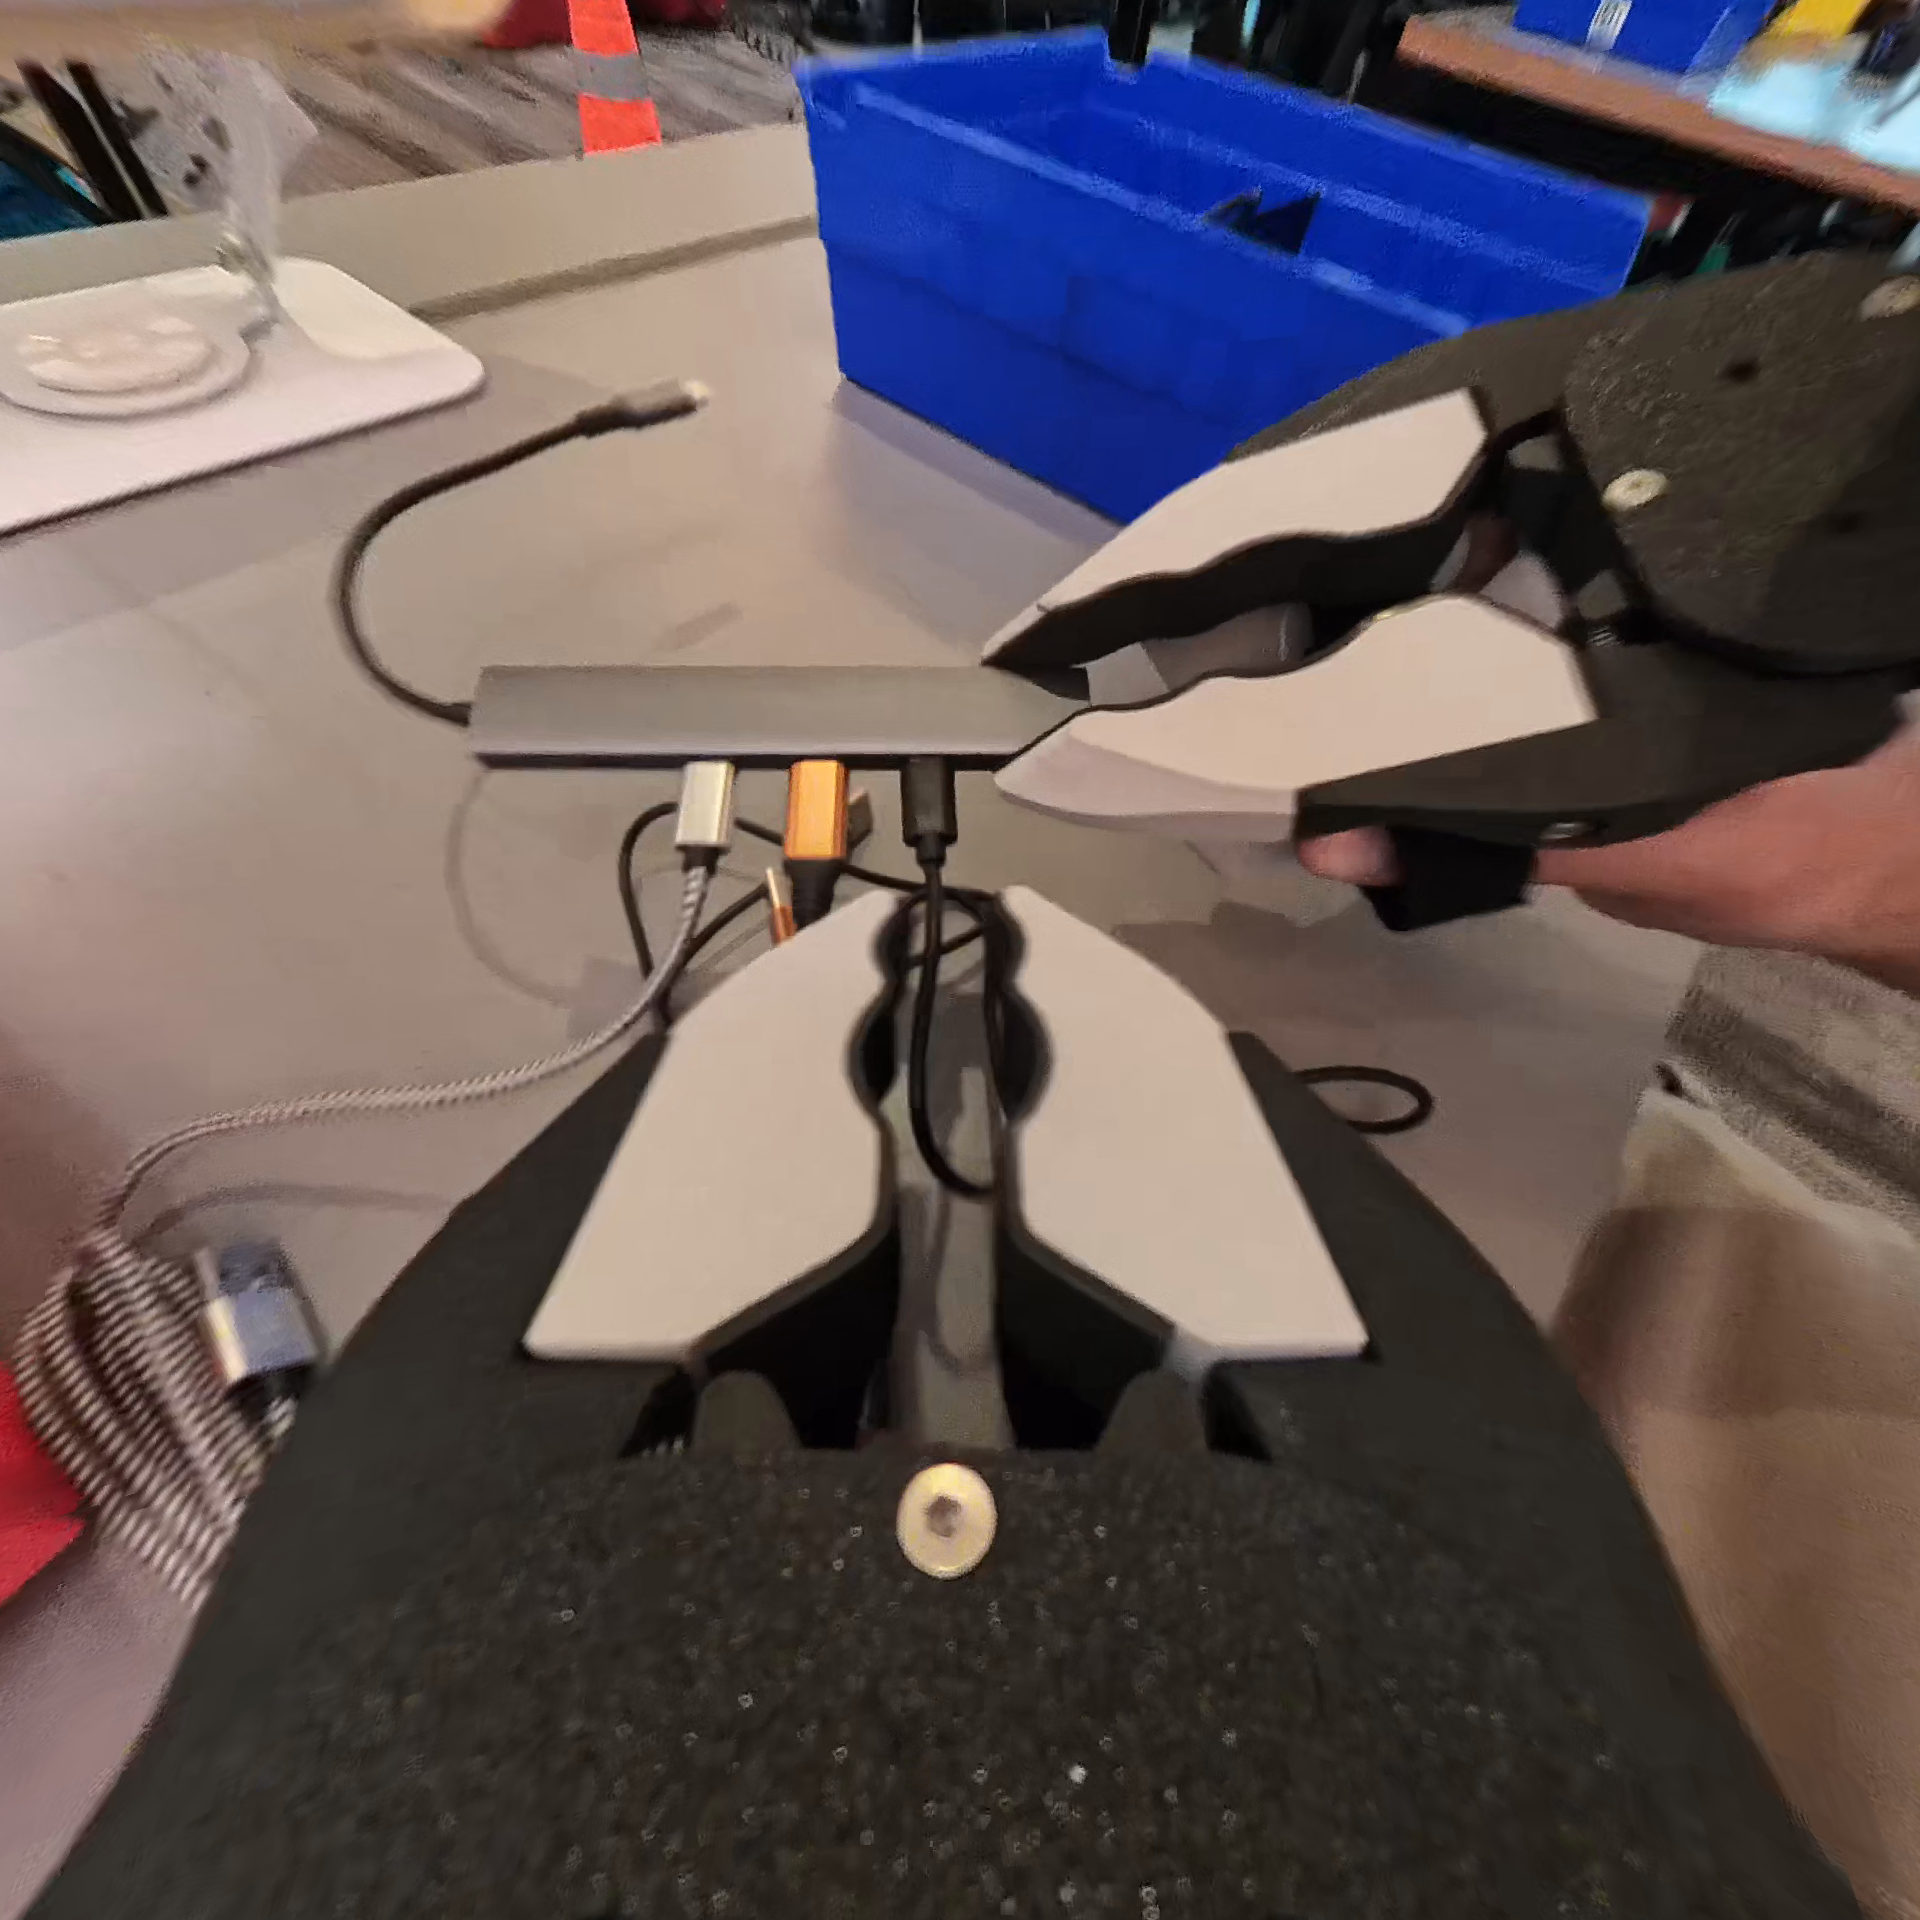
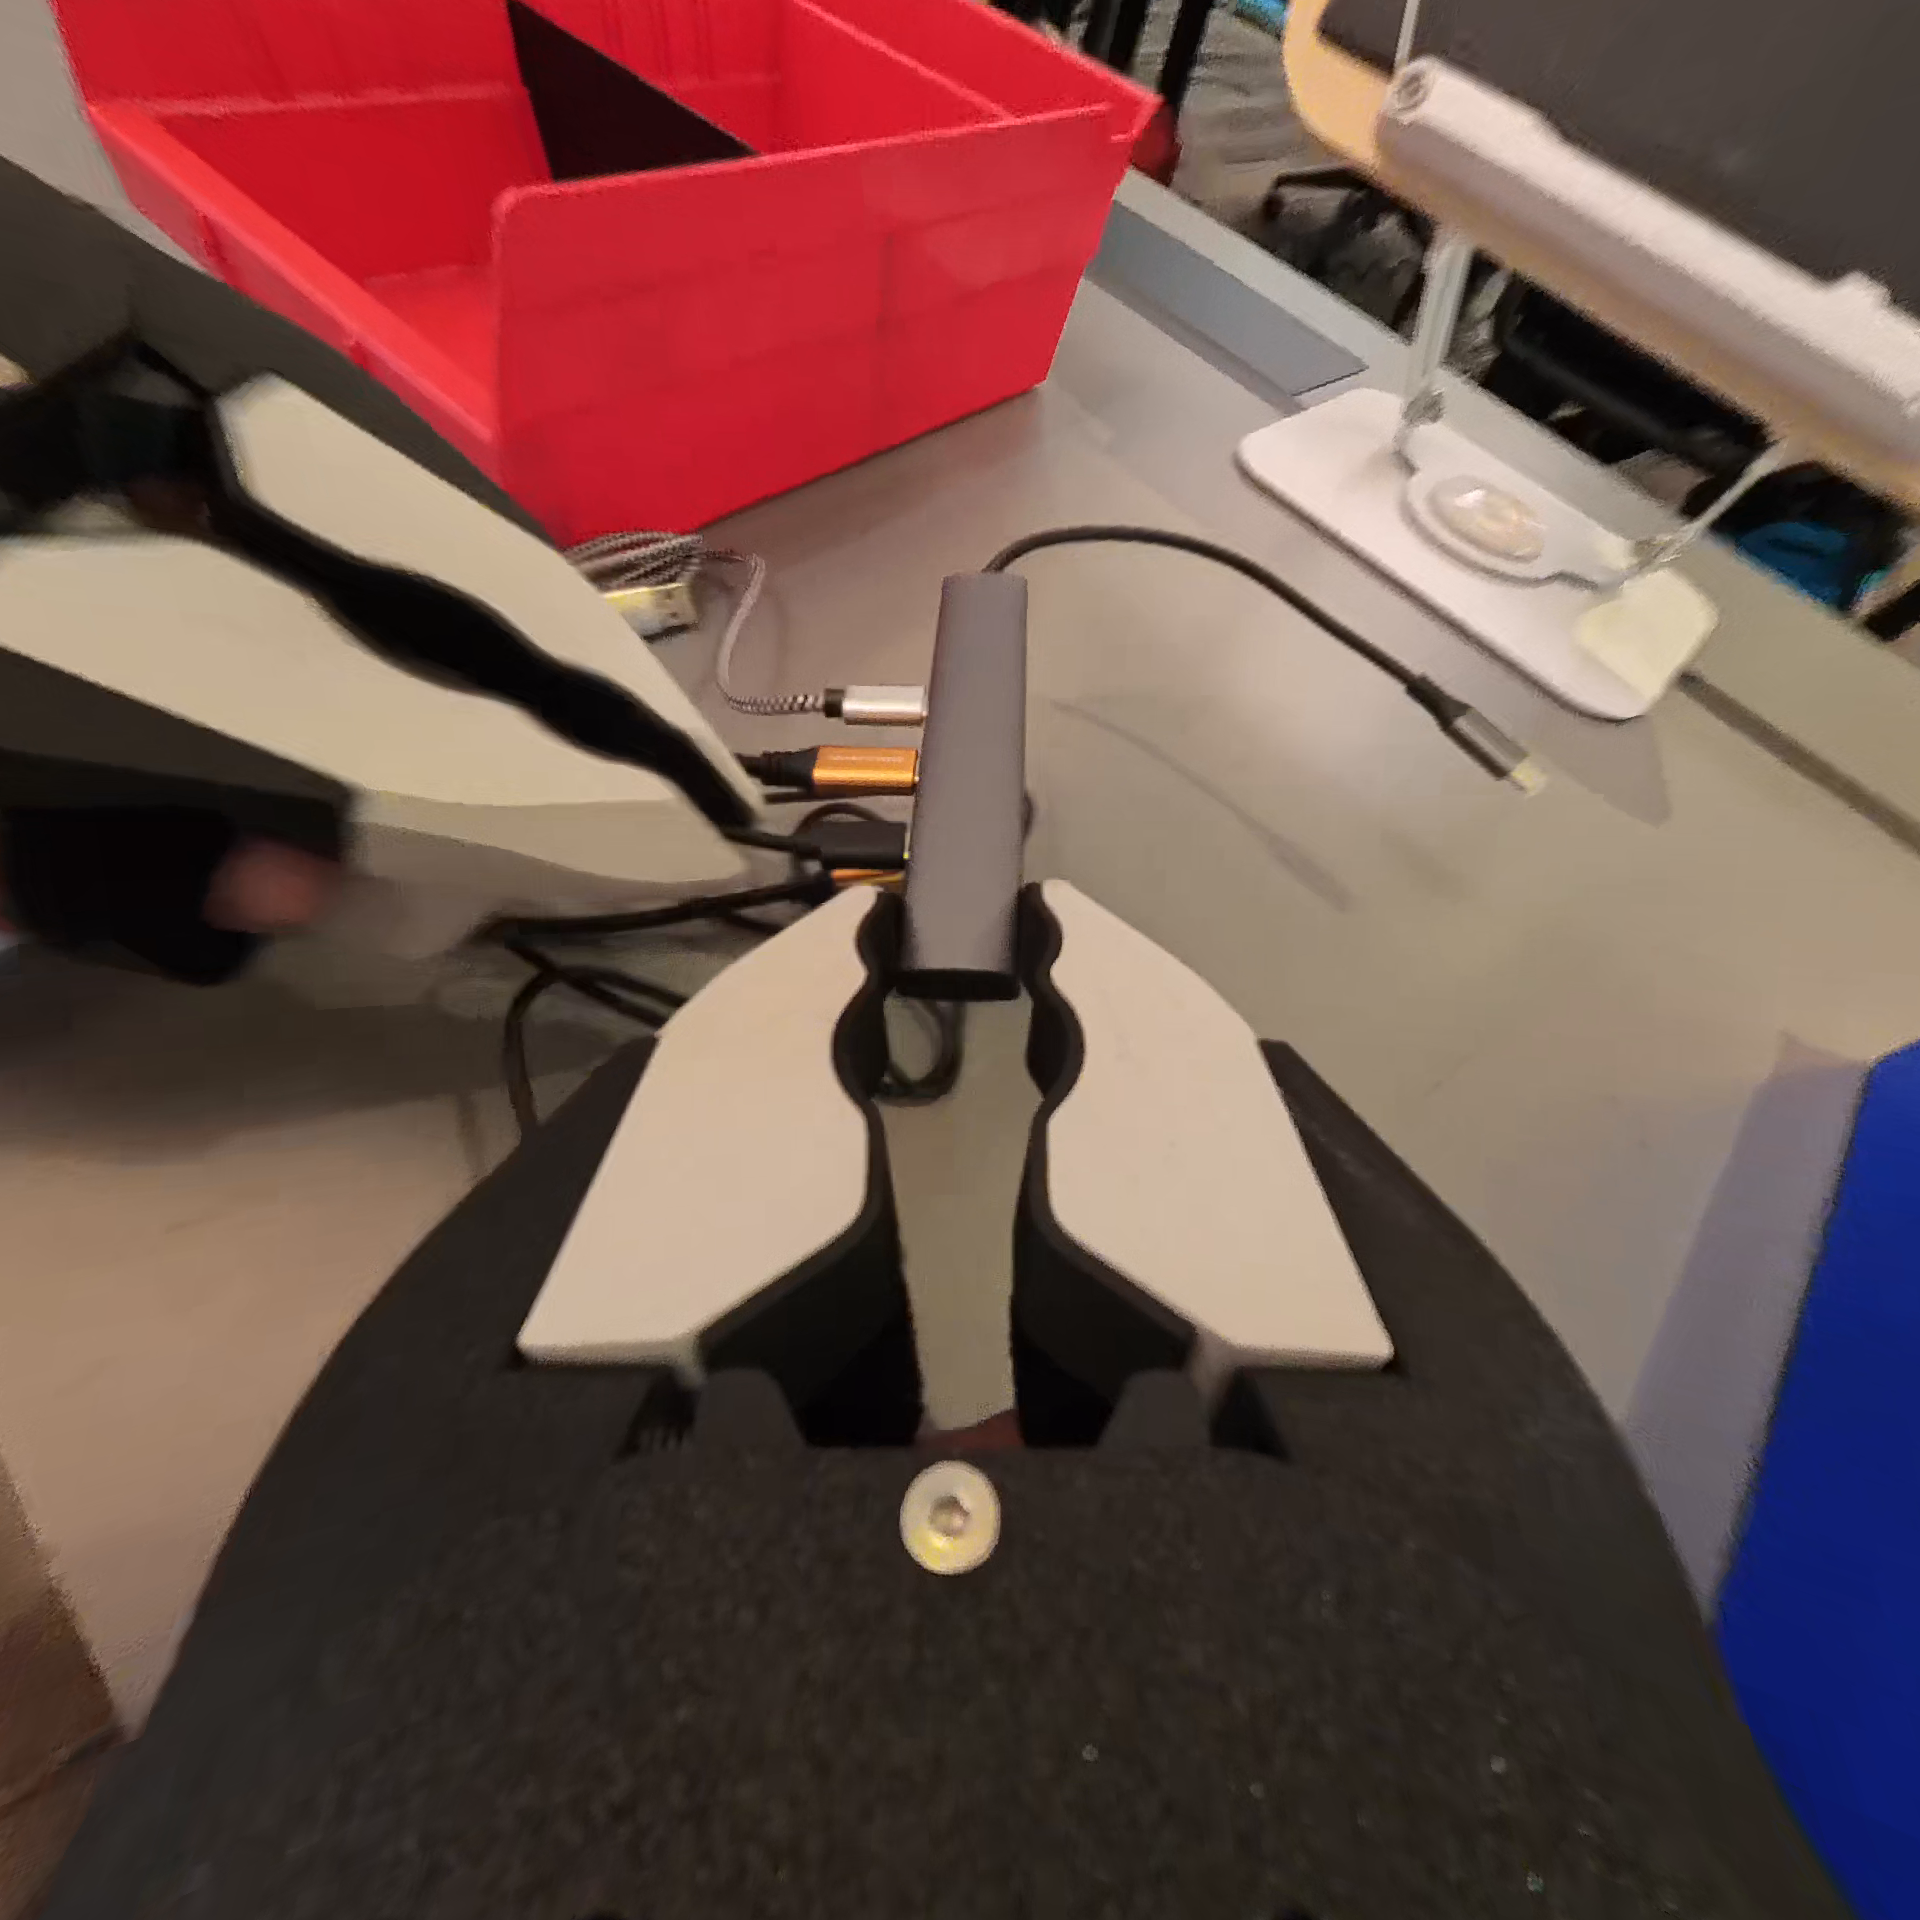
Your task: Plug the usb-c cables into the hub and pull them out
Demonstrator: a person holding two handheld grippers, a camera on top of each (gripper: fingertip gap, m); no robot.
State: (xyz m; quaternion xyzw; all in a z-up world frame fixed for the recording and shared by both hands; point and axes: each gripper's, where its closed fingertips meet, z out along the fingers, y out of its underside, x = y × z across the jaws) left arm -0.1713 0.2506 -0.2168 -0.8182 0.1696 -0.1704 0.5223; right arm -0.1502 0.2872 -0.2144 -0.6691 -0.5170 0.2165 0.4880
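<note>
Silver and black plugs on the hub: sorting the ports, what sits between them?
An orange plug, seated in the hub between the silver plug and the black plug; both wrist views show it.

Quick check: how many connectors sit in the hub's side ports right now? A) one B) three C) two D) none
B: along the hub sit a silver plug, an orange plug and a black plug, while the right gripper clamps the hub's end.

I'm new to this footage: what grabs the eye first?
The grey hub stands out mid-table, its near end clamped by the right gripper. Silver, orange and black plugs sit in its side, facing the left gripper. A red bin sits behind.
</note>
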